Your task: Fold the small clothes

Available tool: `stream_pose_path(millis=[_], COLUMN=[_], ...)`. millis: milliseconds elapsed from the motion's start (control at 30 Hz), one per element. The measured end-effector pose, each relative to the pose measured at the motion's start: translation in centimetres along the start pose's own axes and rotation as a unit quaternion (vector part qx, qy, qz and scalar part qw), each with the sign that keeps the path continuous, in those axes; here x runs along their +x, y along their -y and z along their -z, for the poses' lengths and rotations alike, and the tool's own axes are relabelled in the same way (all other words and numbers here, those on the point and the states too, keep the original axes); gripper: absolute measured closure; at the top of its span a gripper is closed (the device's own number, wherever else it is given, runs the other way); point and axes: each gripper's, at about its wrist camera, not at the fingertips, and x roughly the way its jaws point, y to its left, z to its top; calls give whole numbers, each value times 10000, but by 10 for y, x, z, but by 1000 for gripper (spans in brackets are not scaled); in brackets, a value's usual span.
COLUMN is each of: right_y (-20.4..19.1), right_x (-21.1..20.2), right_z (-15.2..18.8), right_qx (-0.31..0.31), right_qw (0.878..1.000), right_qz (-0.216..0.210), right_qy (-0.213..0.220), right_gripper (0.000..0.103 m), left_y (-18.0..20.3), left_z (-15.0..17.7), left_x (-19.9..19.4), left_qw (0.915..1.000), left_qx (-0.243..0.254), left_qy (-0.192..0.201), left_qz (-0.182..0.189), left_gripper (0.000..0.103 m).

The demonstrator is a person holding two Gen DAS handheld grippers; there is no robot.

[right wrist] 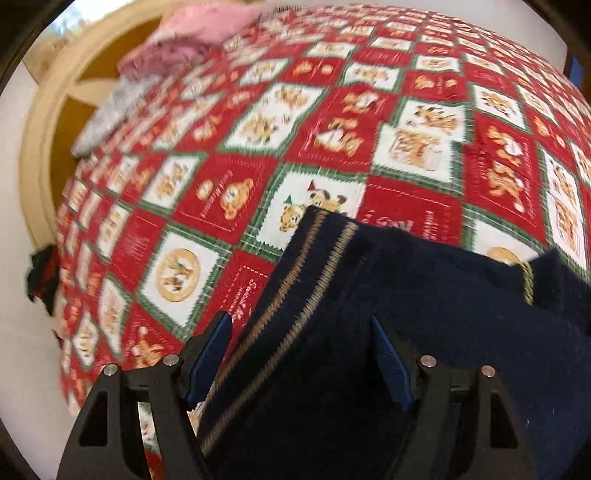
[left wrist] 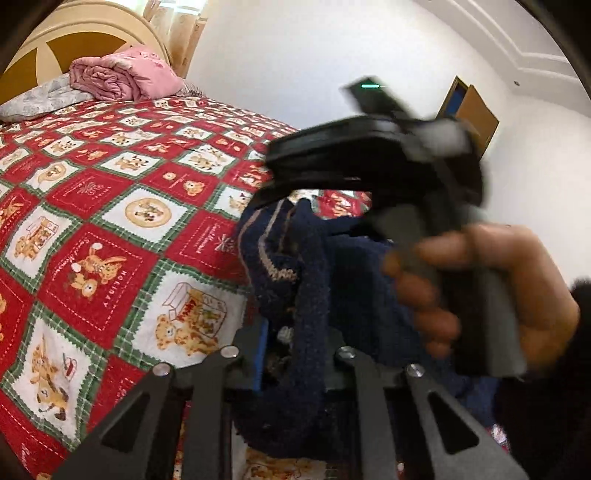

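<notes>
Step in hand: I judge I am mid-fold on a navy knit garment point(left wrist: 314, 273) with tan stripes, one end lifted off the bed and the other being gone after.
Left gripper point(left wrist: 295, 354): my jaws are clenched on a bunched fold of the navy knit; the cloth rises out from between the blue pads and hangs in a clump just ahead of them, clear of the quilt.
Quilt point(left wrist: 110, 206): red, white and green teddy-bear patchwork covering the bed, bare to the left of the cloth in my left view.
Far end of bed: a rolled pink blanket point(left wrist: 122, 74) and a grey pillow point(left wrist: 44, 96) against the cream headboard point(left wrist: 92, 18), well apart from the work.
Right hand point(left wrist: 491, 295): seen from my left camera, blurred, gripping the black handle just right of the hanging cloth.
Right gripper point(right wrist: 299, 358): my jaws stand released and wide; the striped hem point(right wrist: 295, 295) runs up between the two blue pads, but neither pad presses on it.
Garment in right view: dark knit point(right wrist: 424, 314) spread below and right of the jaws, its striped edge lying on the quilt point(right wrist: 258, 129).
Next move, as I judge it: close the right jaws on that striped edge, then carry it across to meet the held end, keeping the left grip firm so the bunch does not slip.
Risk: thick knit may bunch, so I might pinch several layers.
</notes>
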Motion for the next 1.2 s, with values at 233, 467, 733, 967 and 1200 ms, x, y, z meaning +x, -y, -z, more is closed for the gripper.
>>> stream_pose_path(millis=[233, 467, 733, 967, 1200], right_y=[-27, -1, 74, 173, 280], right_x=[23, -4, -87, -166, -219], right_z=[-2, 12, 38, 84, 148], right_qx=[-748, -851, 284, 1059, 1564], right_qw=[9931, 9928, 9886, 9712, 9603], right_qz=[869, 833, -977, -1391, -944], right_qy=[-241, 129, 1107, 1620, 2110], right_gripper=[12, 73, 84, 86, 89], left_y=[1, 6, 42, 119, 207], left_z=[3, 4, -2, 5, 28], left_x=[-2, -6, -19, -22, -4], left_qw=[9999, 9998, 9971, 9848, 9608], left_qx=[8, 110, 666, 1420, 2055], left_qy=[120, 148, 201, 113, -287], left_qz=[86, 53, 316, 991, 1838], left_gripper=[84, 84, 84, 84, 84])
